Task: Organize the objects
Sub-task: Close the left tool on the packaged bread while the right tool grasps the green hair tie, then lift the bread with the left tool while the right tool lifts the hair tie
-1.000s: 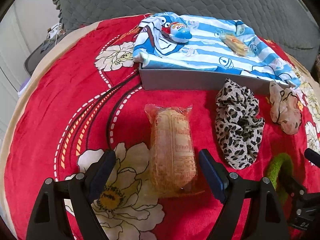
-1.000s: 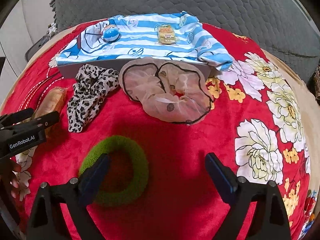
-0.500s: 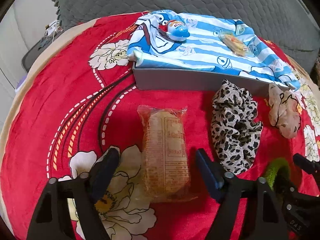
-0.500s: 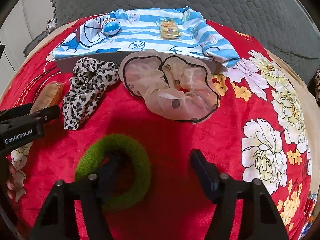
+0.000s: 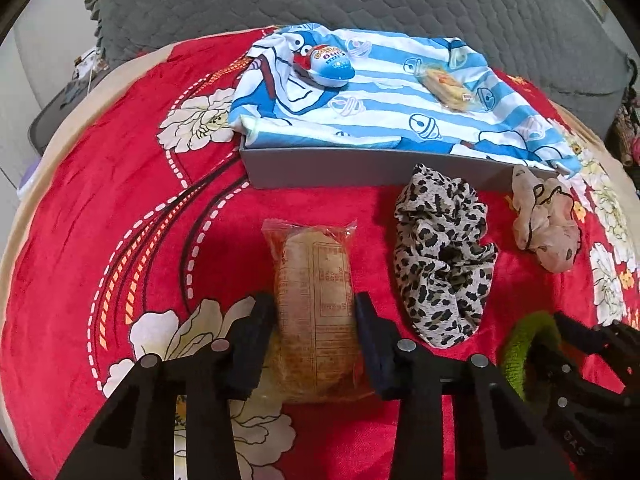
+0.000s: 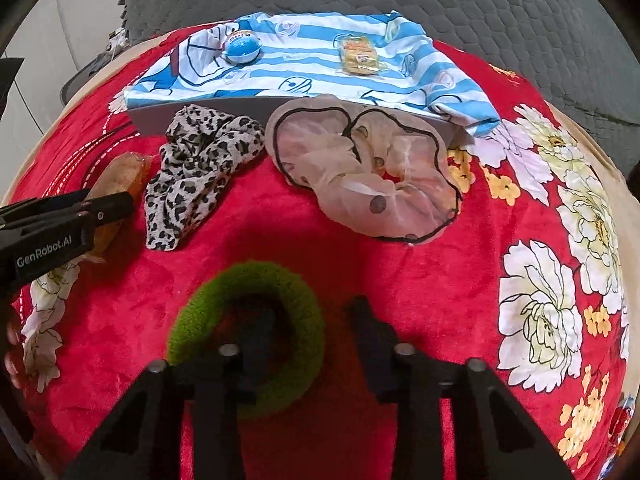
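L gripper point(image 5: 315, 316) fingers pinch wrapped snack point(image 5: 316, 304), frame bottom center.
R gripper point(image 6: 310, 320) fingers partly spread, straddling green scrunchie's point(image 6: 296, 300) right rim, lower center; not yet gripping.

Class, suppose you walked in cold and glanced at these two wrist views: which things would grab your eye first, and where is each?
The left gripper pinches a wrapped snack pack on the red flowered blanket. The right gripper straddles one side of a green scrunchie, one finger inside the ring. Behind lie a leopard-print scrunchie and a sheer beige one, before a tray draped in blue-striped cloth.
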{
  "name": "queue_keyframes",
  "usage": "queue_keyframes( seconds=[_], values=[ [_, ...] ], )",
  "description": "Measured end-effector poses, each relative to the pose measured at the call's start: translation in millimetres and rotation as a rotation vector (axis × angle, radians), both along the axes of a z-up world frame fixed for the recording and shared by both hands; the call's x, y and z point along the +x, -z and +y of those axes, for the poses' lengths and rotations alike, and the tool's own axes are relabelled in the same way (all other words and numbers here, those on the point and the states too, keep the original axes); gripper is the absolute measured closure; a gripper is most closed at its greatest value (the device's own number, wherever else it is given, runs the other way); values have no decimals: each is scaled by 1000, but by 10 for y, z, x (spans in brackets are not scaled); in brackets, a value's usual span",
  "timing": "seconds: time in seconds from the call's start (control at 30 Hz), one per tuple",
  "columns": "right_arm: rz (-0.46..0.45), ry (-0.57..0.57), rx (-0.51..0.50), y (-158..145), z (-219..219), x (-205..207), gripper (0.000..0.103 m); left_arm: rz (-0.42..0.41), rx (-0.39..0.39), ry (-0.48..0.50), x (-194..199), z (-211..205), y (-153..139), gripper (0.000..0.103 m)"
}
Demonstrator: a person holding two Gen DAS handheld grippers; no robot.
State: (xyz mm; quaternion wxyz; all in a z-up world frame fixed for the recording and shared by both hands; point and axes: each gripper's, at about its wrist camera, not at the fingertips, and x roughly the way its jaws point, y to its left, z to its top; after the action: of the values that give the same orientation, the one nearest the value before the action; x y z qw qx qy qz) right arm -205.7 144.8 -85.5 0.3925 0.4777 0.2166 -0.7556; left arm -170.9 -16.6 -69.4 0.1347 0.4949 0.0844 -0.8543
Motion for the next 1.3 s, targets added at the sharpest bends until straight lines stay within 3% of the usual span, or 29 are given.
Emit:
queue_keyframes(
  seconds=[0.13, 0.3, 0.67, 1.3],
  values=[
    [-10, -15, 1, 0, -15, 28, 86, 5, 5, 3, 13, -2, 1, 64],
    [-27, -17, -6, -5, 0, 34, 89, 12, -3, 2, 28, 18, -11, 65],
    [-50, 3, -44, -99, 65, 26, 90, 18, -14, -16, 75, 43, -69, 65],
    [-5, 23, -127, -418, 184, 45, 90, 59, -35, -26, 237, 251, -371, 65]
  ],
)
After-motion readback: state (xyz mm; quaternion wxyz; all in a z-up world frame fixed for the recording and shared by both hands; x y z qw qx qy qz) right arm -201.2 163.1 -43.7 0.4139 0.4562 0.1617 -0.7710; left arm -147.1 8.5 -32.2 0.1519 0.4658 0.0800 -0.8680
